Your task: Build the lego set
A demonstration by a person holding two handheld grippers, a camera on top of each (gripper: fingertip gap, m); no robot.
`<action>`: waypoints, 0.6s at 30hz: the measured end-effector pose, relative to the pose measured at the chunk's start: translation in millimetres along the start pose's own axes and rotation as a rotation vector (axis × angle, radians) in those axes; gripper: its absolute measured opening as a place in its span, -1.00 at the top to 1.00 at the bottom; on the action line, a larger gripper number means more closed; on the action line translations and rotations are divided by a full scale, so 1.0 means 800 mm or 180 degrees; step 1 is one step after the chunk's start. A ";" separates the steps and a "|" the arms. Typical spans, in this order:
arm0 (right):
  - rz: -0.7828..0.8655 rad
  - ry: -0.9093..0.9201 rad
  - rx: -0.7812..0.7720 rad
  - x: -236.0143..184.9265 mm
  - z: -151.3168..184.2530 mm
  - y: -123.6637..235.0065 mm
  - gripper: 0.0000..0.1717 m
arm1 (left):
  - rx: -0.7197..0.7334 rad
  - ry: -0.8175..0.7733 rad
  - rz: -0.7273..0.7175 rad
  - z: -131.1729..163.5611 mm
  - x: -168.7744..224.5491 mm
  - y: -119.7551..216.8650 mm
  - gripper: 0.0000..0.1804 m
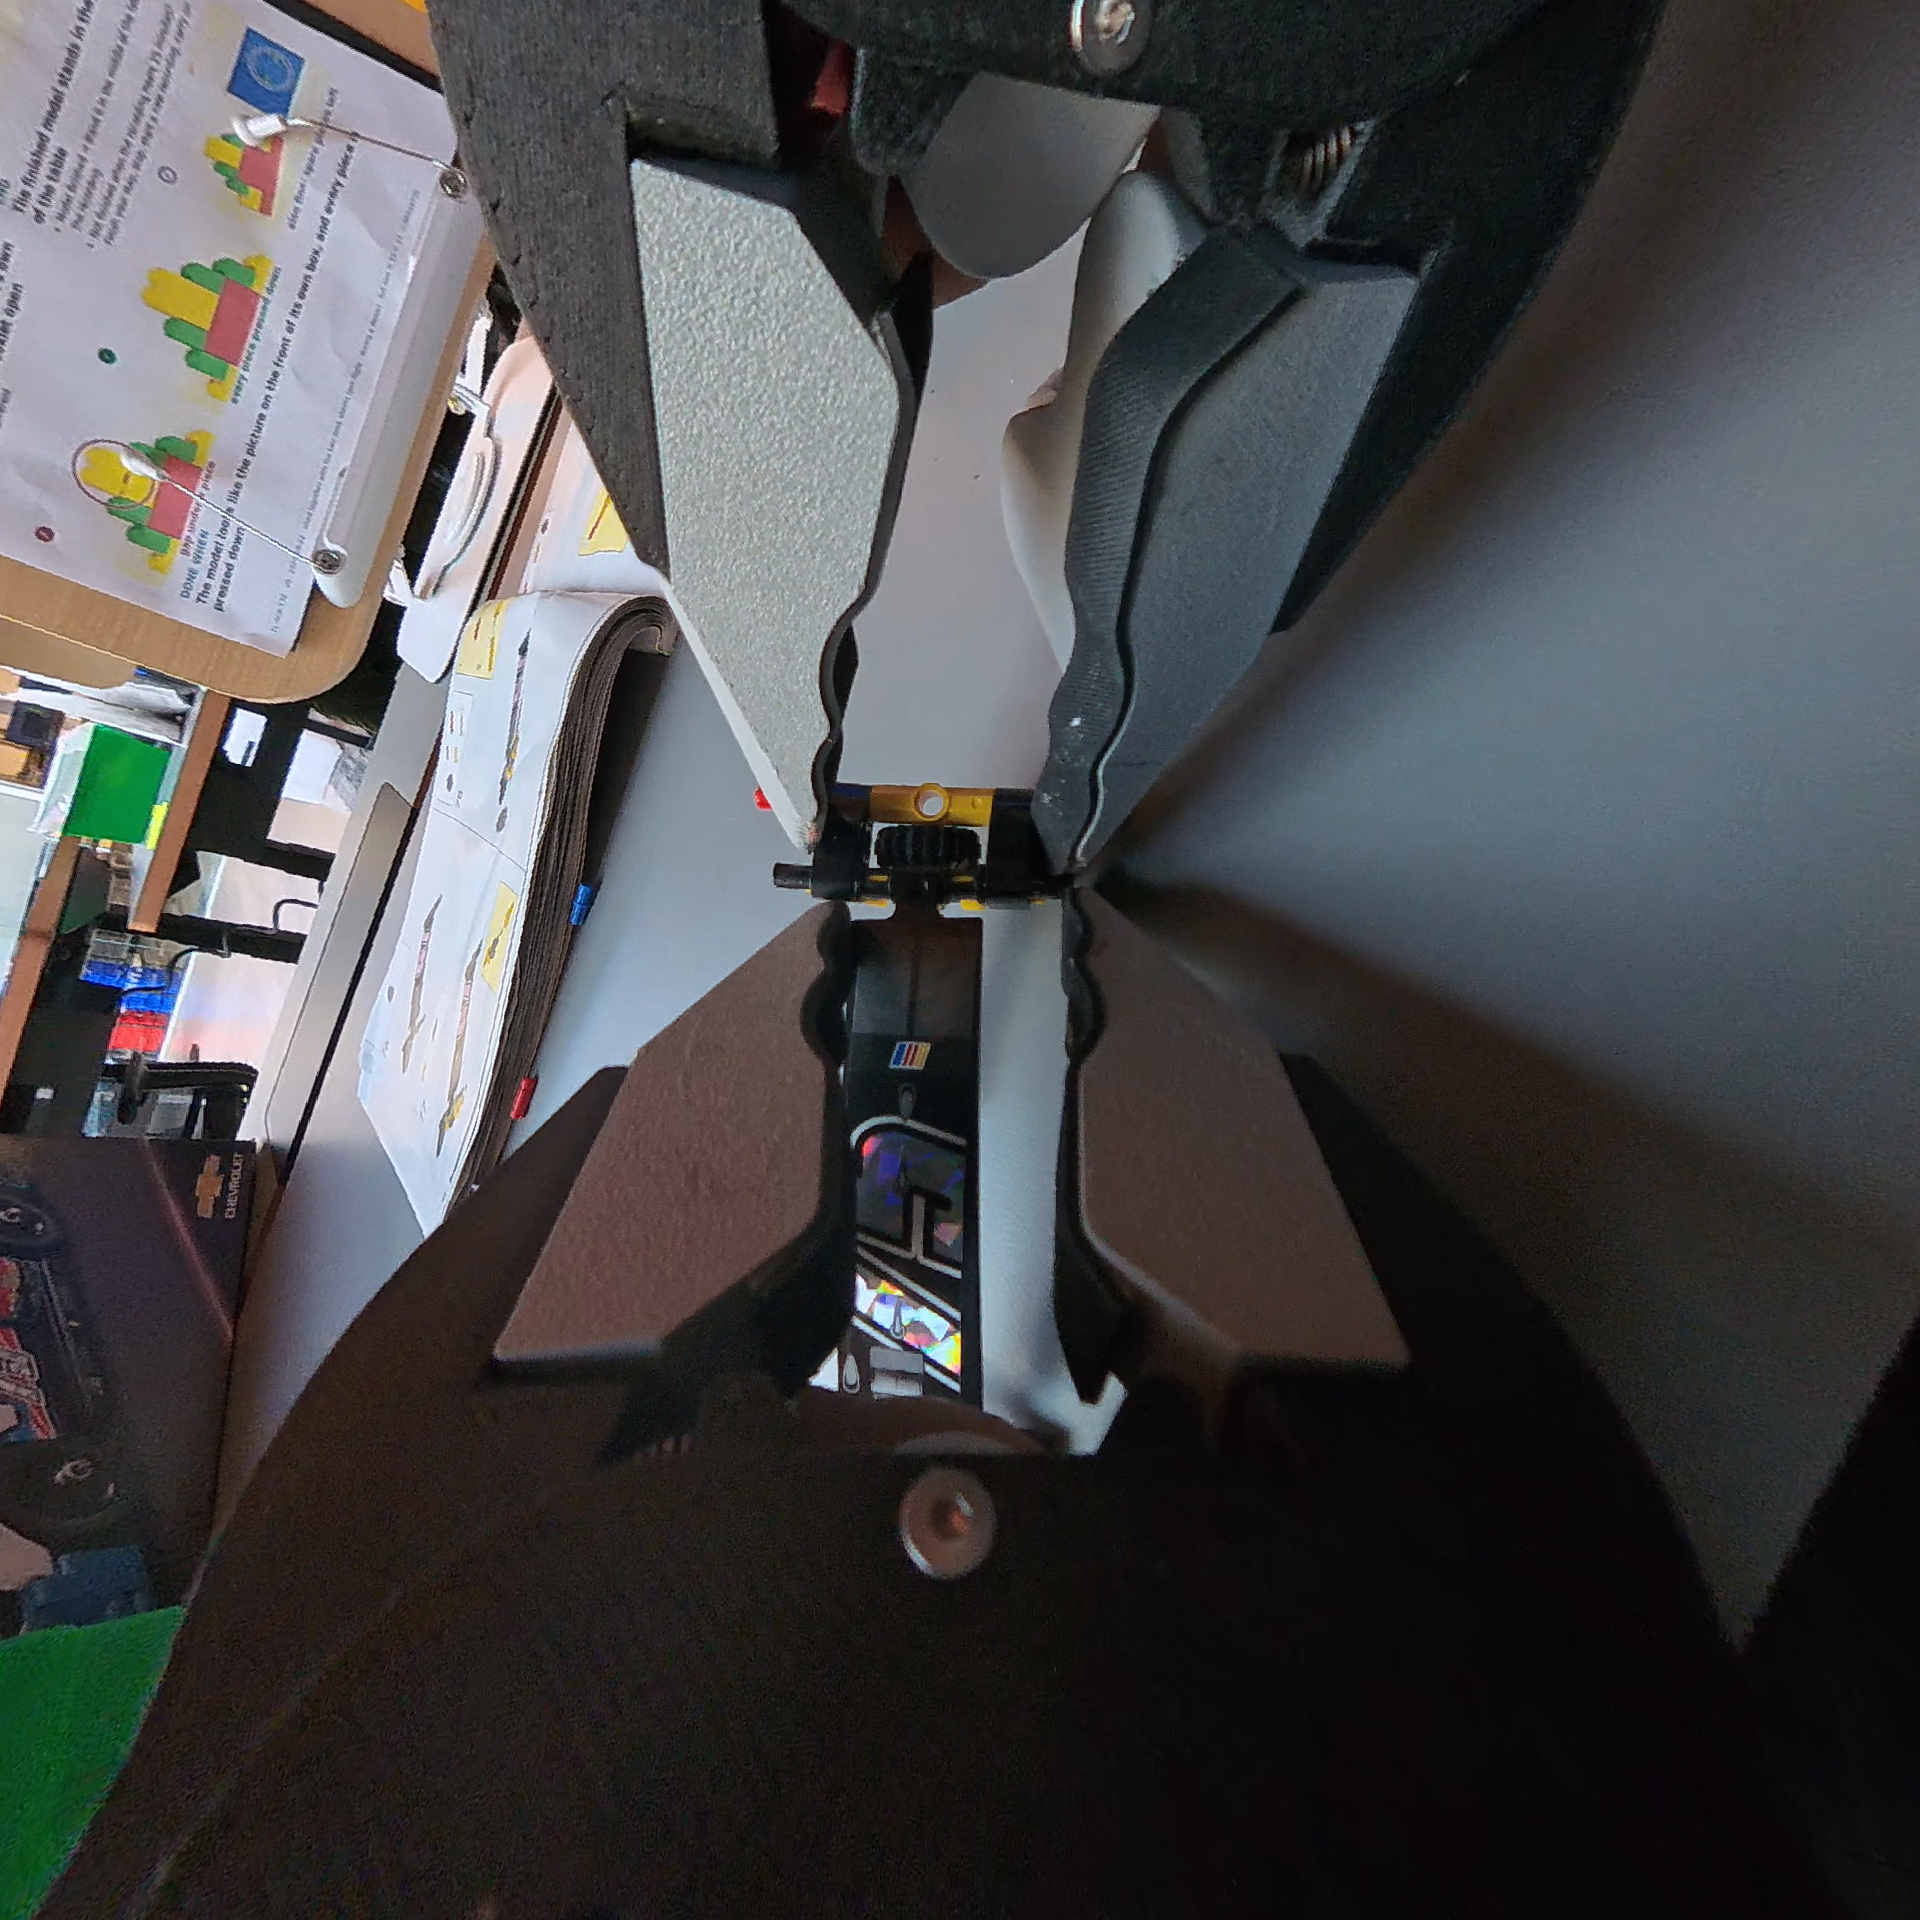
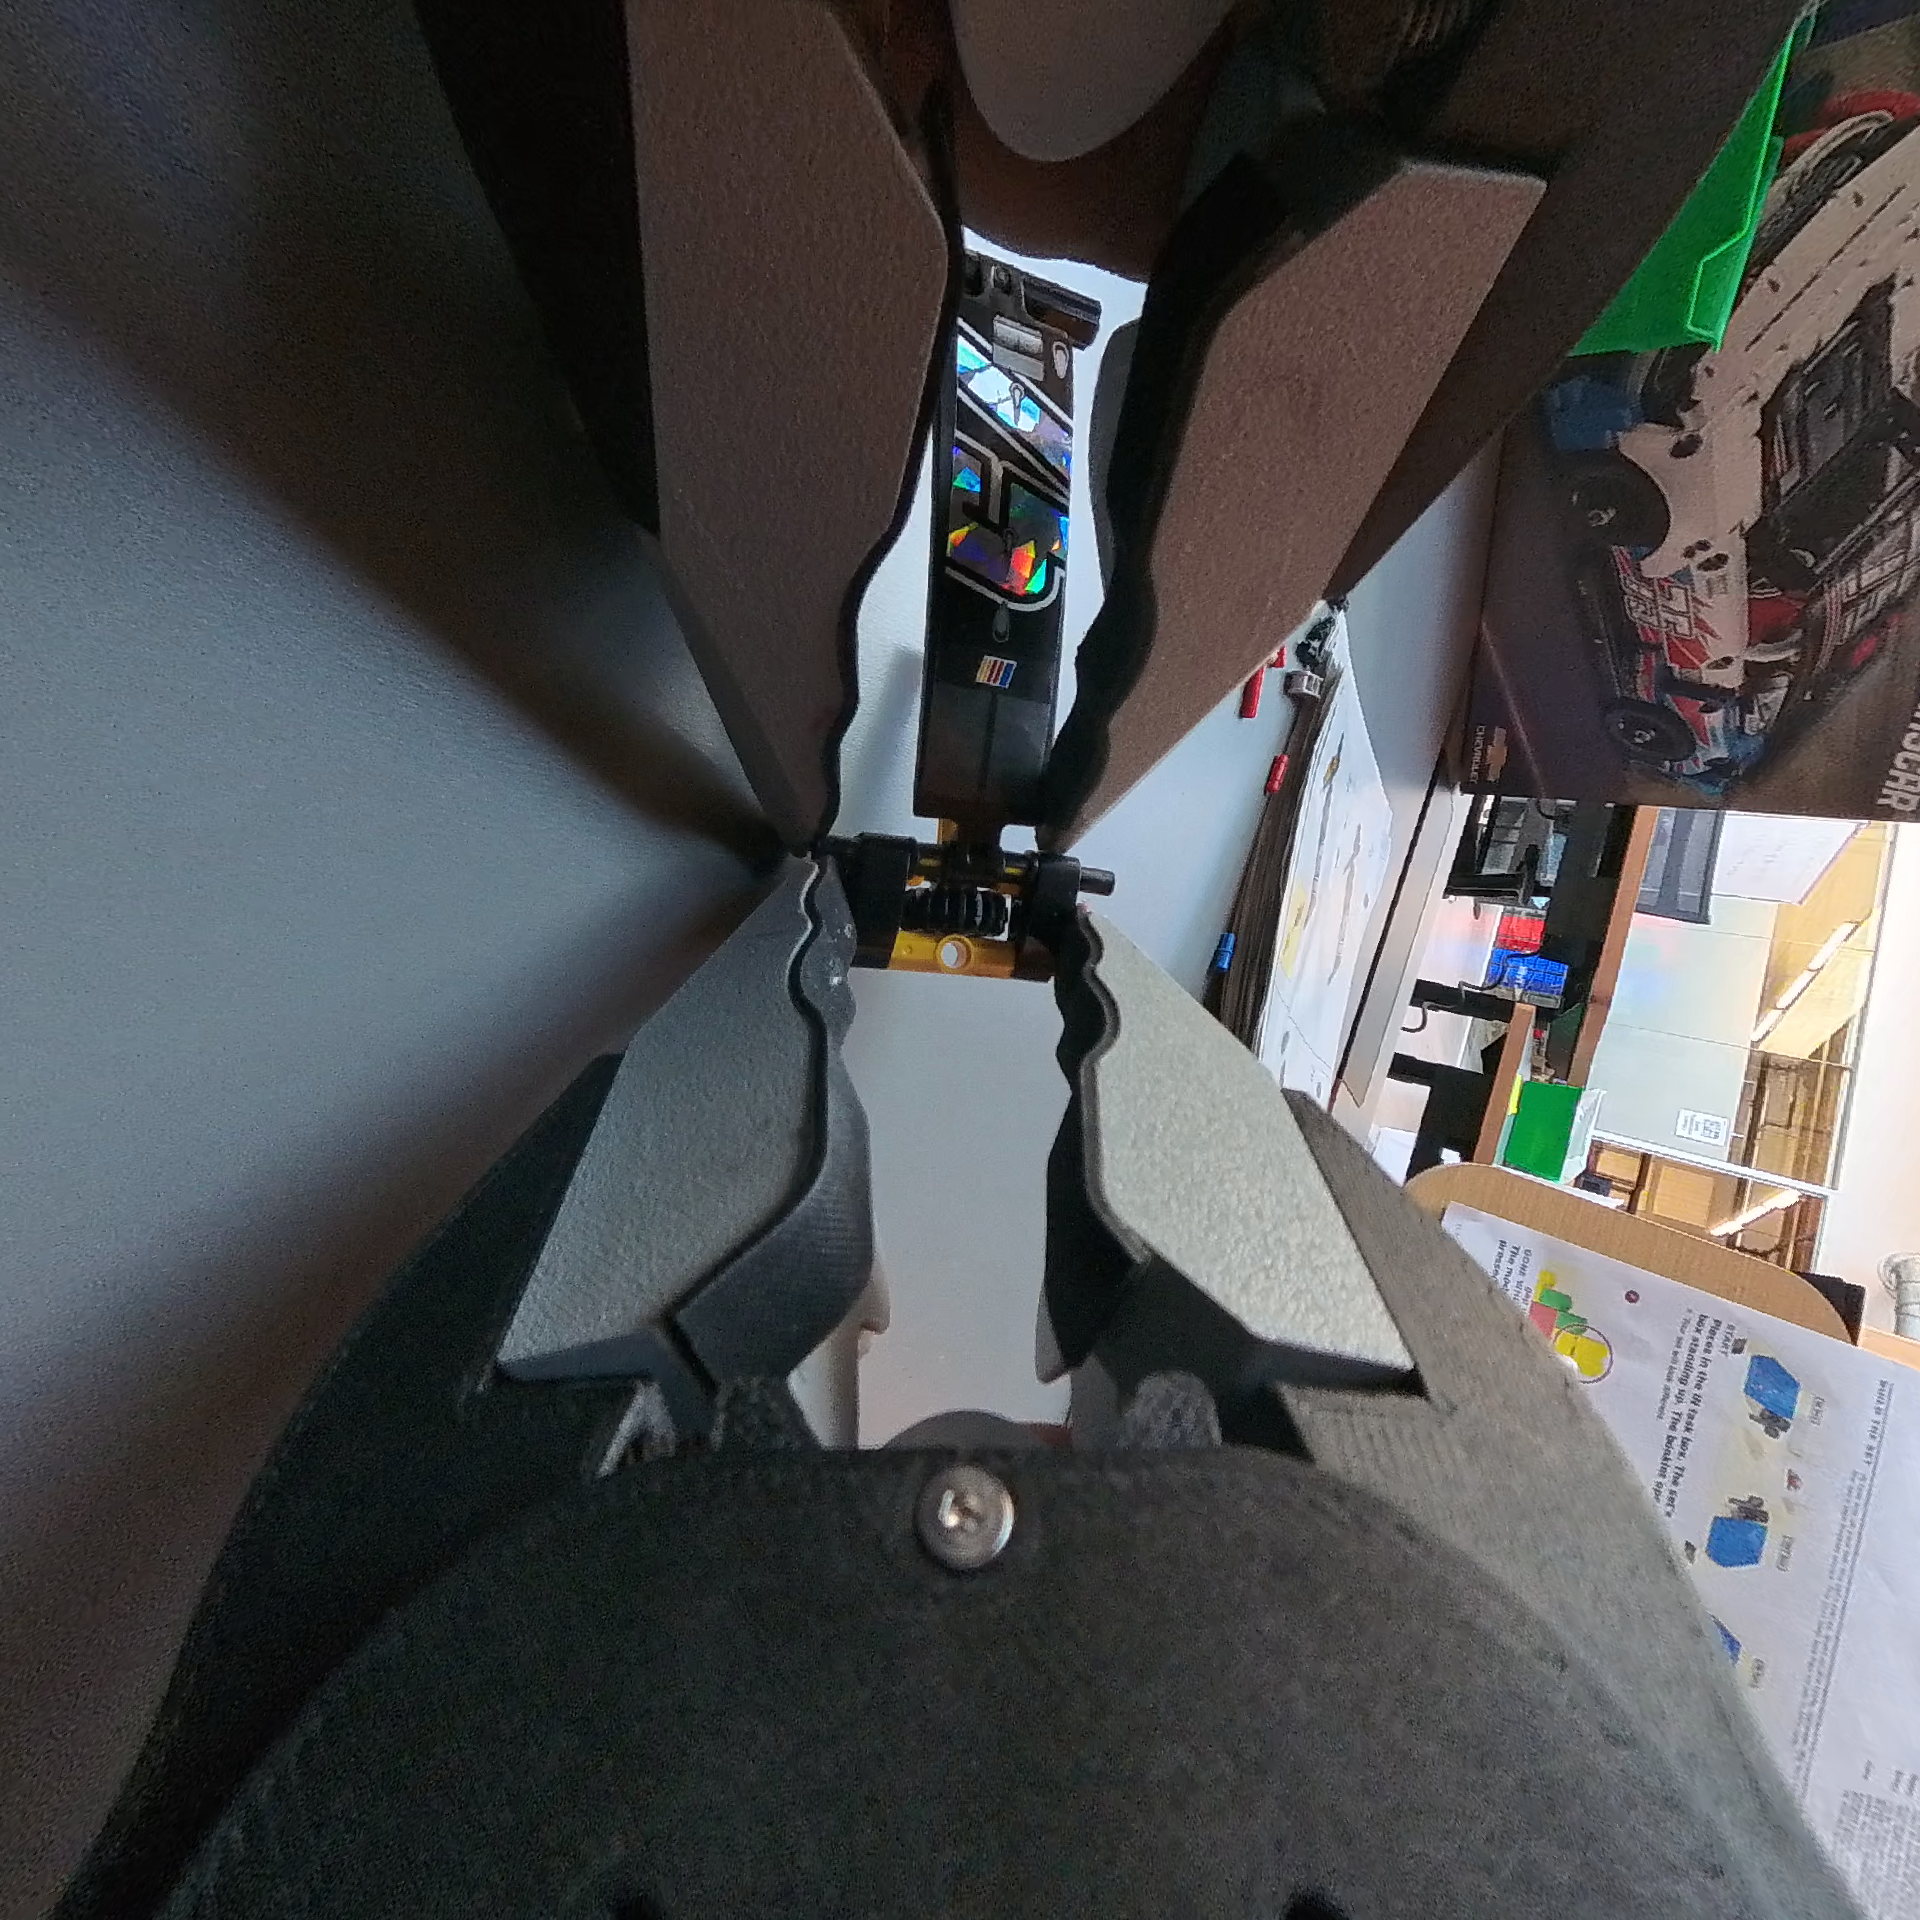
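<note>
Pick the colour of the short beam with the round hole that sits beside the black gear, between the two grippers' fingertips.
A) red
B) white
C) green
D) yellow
D: the short plastic beam with the round hole next to the black toothed gear is yellow, as the right wrist view shows too.

Left claw and right claw meet tip to tip, each clamped on one small assembly.

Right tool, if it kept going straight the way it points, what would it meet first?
The right tool already grips the black and yellow gear piece; straight beyond, almost touching, is the left tool facing it, holding a long black panel.
</note>
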State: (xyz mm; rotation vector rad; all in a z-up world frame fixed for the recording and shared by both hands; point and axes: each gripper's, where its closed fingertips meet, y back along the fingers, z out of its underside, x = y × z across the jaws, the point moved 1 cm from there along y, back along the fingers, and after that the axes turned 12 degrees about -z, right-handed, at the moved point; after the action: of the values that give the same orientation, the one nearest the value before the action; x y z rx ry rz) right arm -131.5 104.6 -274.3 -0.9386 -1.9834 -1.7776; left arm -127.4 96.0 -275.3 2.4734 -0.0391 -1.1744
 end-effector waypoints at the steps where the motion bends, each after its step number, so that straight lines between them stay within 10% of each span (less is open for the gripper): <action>1: 0.0001 -0.0007 0.0007 0.000 0.000 0.000 0.58 | -0.0007 0.0013 -0.0005 0.000 0.000 0.000 0.61; 18: 0.0770 -0.0496 0.0208 0.009 0.005 0.000 0.49 | 0.0086 -0.0177 -0.0177 0.008 -0.011 -0.003 0.54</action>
State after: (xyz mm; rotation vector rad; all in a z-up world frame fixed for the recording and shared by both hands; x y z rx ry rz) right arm -136.0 110.2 -270.3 -1.2694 -1.9099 -1.5408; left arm -138.0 98.0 -273.3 2.4796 -0.0017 -1.2738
